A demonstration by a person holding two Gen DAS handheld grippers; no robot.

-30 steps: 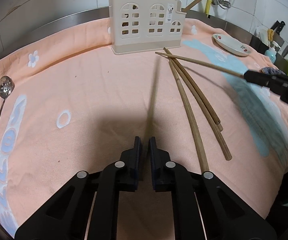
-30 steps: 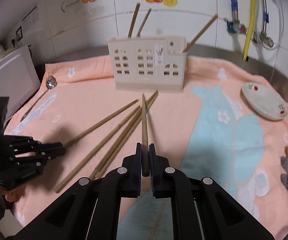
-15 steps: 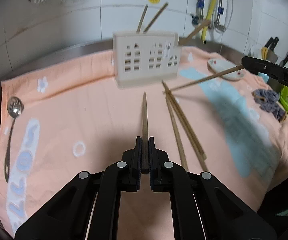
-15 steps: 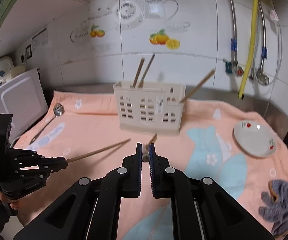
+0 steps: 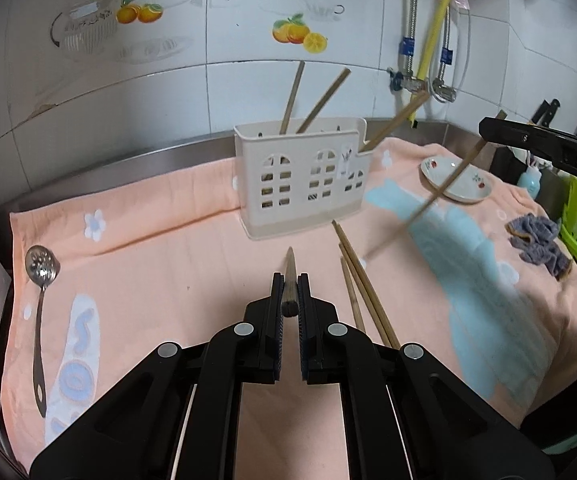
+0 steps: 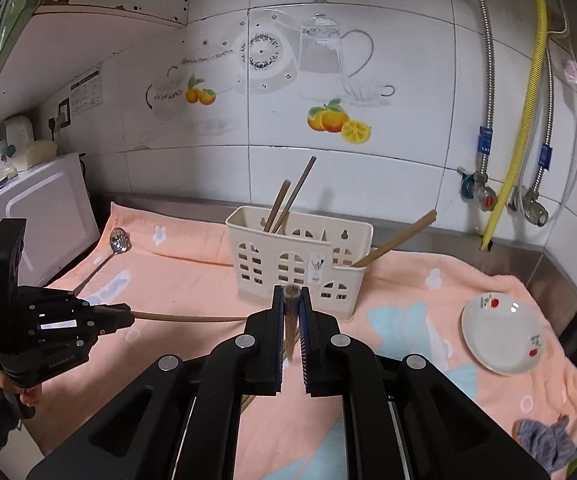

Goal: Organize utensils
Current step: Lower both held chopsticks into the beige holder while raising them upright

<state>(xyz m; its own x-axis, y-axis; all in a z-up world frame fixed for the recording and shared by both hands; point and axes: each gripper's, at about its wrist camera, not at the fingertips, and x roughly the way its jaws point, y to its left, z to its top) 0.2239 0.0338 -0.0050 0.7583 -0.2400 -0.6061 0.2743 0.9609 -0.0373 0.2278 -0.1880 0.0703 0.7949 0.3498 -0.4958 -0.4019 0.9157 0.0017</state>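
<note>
A cream utensil holder (image 5: 302,178) (image 6: 300,258) stands at the back of the peach towel with three chopsticks in it. My left gripper (image 5: 289,292) is shut on a chopstick (image 5: 290,276) that points forward above the towel, in front of the holder. My right gripper (image 6: 290,304) is shut on another chopstick (image 6: 290,316), raised in the air near the holder; it shows at the right of the left wrist view (image 5: 444,188). Three loose chopsticks (image 5: 362,292) lie on the towel to the right of my left gripper.
A slotted spoon (image 5: 40,280) (image 6: 108,254) lies at the towel's left edge. A small white dish (image 5: 456,180) (image 6: 500,336) and a grey rag (image 5: 538,242) (image 6: 548,446) lie on the right. Pipes and taps (image 6: 504,196) run along the tiled back wall.
Both grippers have lifted their chopsticks off the towel and tilted upward, and both views now look higher toward the holder and wall.
</note>
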